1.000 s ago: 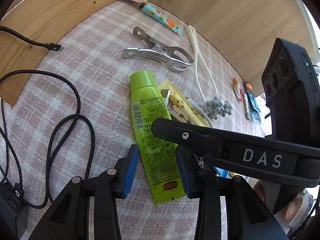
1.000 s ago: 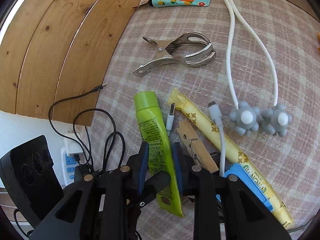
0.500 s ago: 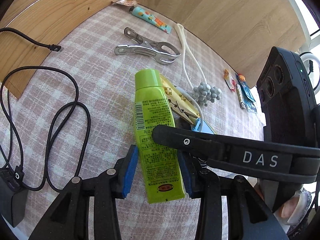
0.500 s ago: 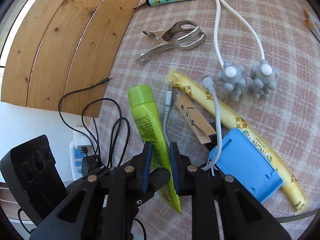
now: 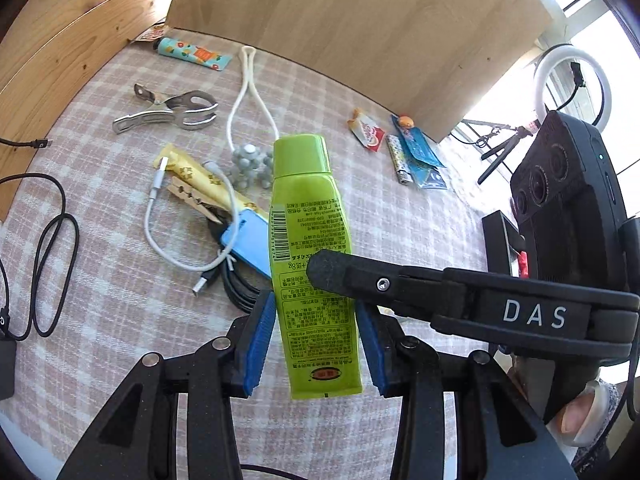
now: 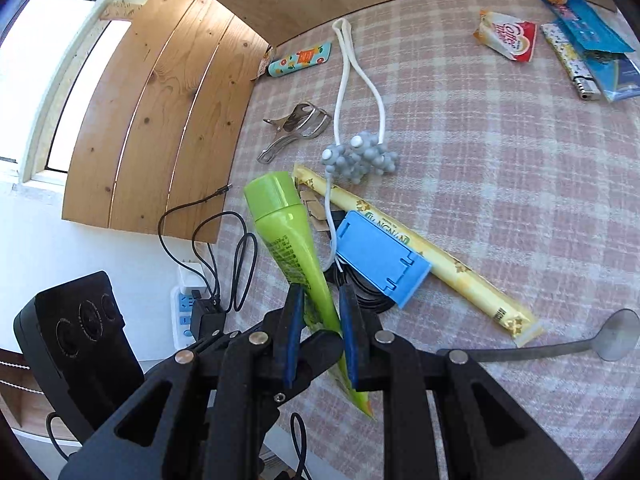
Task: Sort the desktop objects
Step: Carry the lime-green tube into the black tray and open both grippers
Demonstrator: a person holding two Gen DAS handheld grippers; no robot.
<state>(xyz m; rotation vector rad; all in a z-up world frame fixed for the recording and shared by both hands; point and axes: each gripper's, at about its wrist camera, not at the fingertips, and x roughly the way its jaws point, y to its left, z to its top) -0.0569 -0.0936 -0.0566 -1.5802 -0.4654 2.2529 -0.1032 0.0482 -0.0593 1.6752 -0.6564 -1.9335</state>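
Observation:
A green tube [image 5: 308, 216] with a flip cap hangs in the air above the pink checked tablecloth [image 5: 120, 312], cap pointing away. My left gripper [image 5: 316, 320] has its blue pads against the tube's two side edges near the crimped end. My right gripper [image 6: 320, 312] is shut on the tube's [image 6: 288, 232] flat faces at the same end. In the left wrist view one of its fingers [image 5: 400, 284] crosses over the tube.
Under the tube lie a blue phone stand [image 6: 380, 256], a yellow stick packet [image 6: 460, 276], a clothespin [image 5: 188, 198], white cable [image 5: 160, 232] and grey massager [image 5: 250, 164]. A metal clip [image 5: 168, 114], teal tube [image 5: 192, 52], packets [image 5: 368, 132], spoon [image 6: 600, 344] and wooden boards [image 5: 360, 20] are around.
The green tube has left the cloth and risen with both grippers. Both views have swung right, so the packets at the back right and the spoon now show.

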